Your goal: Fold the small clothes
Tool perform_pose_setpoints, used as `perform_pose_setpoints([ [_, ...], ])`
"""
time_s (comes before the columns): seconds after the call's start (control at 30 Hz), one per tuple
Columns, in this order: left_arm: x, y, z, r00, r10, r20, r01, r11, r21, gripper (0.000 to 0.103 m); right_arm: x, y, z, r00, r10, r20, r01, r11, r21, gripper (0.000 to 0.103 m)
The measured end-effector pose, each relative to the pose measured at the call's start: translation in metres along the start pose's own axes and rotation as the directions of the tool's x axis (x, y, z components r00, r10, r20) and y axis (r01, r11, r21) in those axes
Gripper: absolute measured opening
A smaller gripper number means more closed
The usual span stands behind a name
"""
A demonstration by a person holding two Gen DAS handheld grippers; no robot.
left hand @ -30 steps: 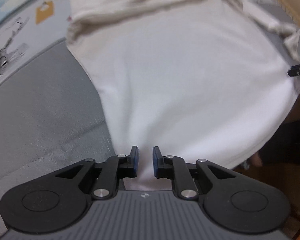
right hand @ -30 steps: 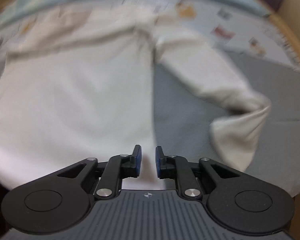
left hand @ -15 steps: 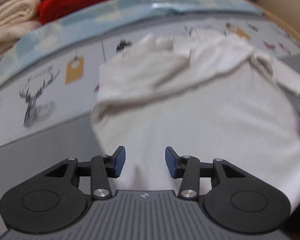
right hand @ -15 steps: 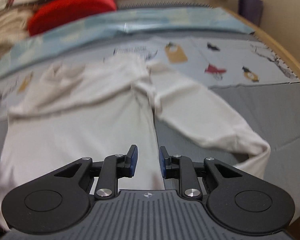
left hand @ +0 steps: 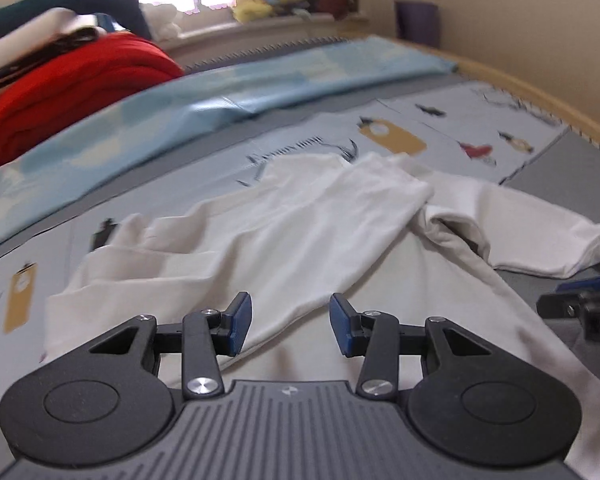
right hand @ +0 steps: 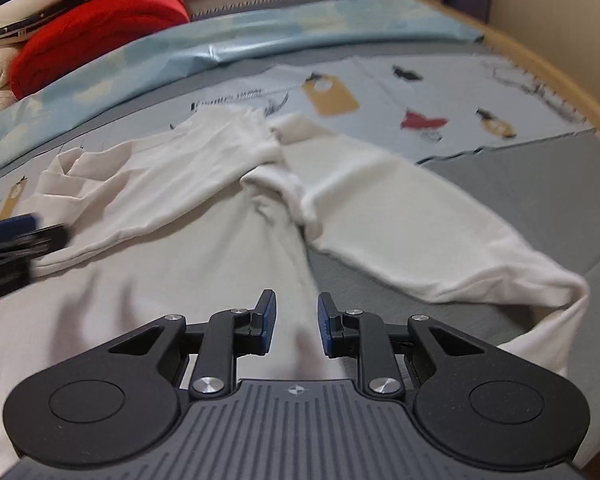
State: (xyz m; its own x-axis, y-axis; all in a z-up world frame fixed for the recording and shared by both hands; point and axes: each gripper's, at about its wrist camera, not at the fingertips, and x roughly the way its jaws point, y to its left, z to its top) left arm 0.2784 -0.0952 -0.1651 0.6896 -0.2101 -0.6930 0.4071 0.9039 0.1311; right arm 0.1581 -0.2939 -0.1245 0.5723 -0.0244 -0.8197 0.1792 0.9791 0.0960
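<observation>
As the left gripper has just opened half wide, empty, and the right gripper gapes narrowly, empty, the limp white long-sleeved cotton shirt lies ahead of both; light, floppy, best pinched at hem or sleeve cuff.

readable text: none | printed mat: lettering blurred, illegible | gripper bodies: small unreadable emblem

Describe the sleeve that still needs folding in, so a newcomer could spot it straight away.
Start from the white long-sleeved top spread on the grey and printed mat. One sleeve already lies folded across its chest; the other sleeve stretches out over the grey mat to the right in the right wrist view. It alone lies off the body, its cuff end curled back.
</observation>
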Motion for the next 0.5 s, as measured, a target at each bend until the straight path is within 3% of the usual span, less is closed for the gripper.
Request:
perform_pose_setpoints([
  [0.17,0.035,-0.007,0.003,0.998,-0.064,-0.003,0.064,0.998,-0.025,0.049,0.002,0.005,0.006,0.999,0.022,-0.039,-0.023,1.000,-0.005,0.023],
  [0.4,0.069,-0.027,0.006,0.996,-0.080,-0.027,0.081,0.996,0.038,0.049,0.021,0.006,0.012,0.992,0.025,-0.127,-0.028,0.999,-0.020,0.023],
  [0.43,0.075,-0.029,0.003,0.997,-0.073,-0.036,0.075,0.996,0.049,0.045,0.024,0.008,0.012,0.990,0.024,-0.137,-0.028,0.999,-0.025,0.023],
  [0.47,0.080,-0.029,0.001,0.996,-0.070,-0.046,0.073,0.996,0.057,0.022,0.027,0.009,0.011,0.989,0.022,-0.143,-0.027,0.999,-0.031,0.023],
  [0.5,0.083,-0.026,-0.001,0.996,-0.064,-0.058,0.068,0.995,0.067,0.010,0.029,0.010,0.011,0.989,0.017,-0.148,-0.023,0.999,-0.037,0.023],
])
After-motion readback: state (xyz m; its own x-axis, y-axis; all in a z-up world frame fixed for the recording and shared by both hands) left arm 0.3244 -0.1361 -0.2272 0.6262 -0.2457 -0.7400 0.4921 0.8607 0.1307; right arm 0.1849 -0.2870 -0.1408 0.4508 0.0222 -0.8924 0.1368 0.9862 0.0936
